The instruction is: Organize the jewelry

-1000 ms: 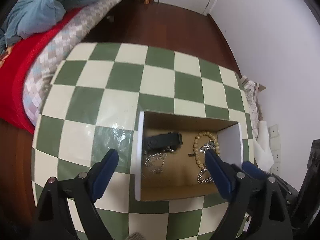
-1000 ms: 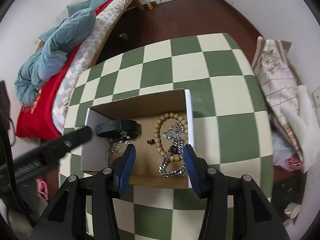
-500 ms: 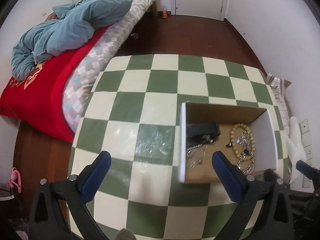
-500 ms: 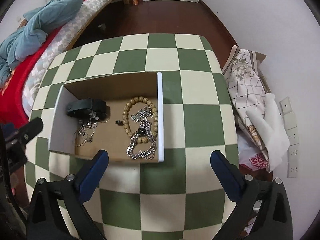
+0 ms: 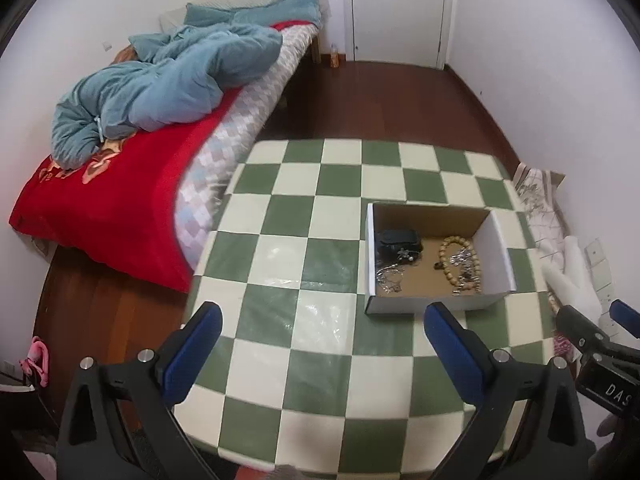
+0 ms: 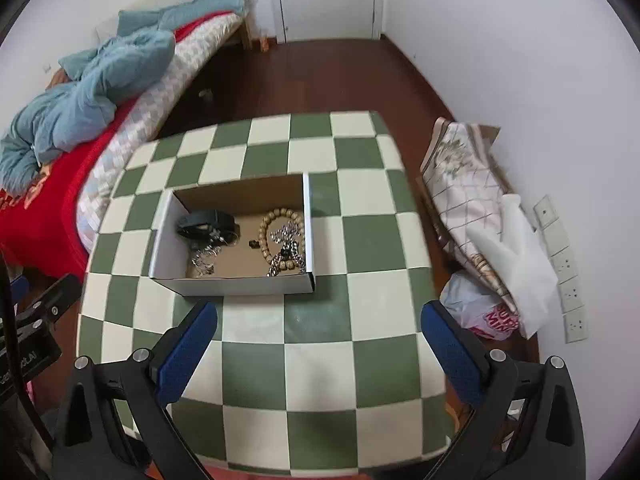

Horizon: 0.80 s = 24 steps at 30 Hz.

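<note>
My left gripper (image 5: 320, 332) and right gripper (image 6: 318, 330) both stood with jaws fully apart, nothing between them, above the checkered table (image 6: 320, 368). The open cardboard box (image 6: 240, 282) sat on that table, beyond my fingertips. Inside lay a wooden bead bracelet (image 6: 276, 216), silver chains (image 6: 286, 250) and a black band (image 6: 206, 222).

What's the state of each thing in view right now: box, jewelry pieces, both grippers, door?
cardboard box: open, no lid, upright on checkered table.
bead bracelet: in box, right side, tangled with silver chain.
black strap: in box, left side.
thin silver necklace: in box, below strap.
left gripper: open, empty.
right gripper: open, empty.
door: closed.
</note>
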Each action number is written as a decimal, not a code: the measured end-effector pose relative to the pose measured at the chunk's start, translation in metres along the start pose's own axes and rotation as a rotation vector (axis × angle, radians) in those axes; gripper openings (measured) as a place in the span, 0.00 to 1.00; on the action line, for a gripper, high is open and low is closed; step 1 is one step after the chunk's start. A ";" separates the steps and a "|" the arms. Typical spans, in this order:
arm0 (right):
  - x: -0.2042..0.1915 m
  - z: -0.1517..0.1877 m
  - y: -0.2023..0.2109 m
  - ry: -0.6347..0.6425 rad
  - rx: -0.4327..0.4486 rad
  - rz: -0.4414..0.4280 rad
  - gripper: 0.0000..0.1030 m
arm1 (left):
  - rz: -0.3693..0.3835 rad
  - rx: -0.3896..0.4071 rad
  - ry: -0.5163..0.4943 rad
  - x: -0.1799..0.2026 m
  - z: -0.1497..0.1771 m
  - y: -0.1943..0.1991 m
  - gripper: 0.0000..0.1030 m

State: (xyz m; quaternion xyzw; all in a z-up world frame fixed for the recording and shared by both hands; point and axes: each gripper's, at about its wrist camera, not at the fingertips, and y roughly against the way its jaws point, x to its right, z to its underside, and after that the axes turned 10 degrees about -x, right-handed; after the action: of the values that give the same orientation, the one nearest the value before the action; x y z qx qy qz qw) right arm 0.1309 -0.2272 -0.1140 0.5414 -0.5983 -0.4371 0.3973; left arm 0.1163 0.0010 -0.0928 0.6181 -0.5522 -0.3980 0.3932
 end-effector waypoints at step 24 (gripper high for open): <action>0.003 0.038 0.186 0.007 0.163 0.000 1.00 | 0.057 0.075 -0.028 -0.003 0.017 0.134 1.00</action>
State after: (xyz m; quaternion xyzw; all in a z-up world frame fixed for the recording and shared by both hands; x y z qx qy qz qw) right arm 0.0384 -0.2211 0.0515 0.5735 -0.6306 -0.3849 0.3541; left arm 0.0511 -0.0077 0.0247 0.6108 -0.5896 -0.3742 0.3732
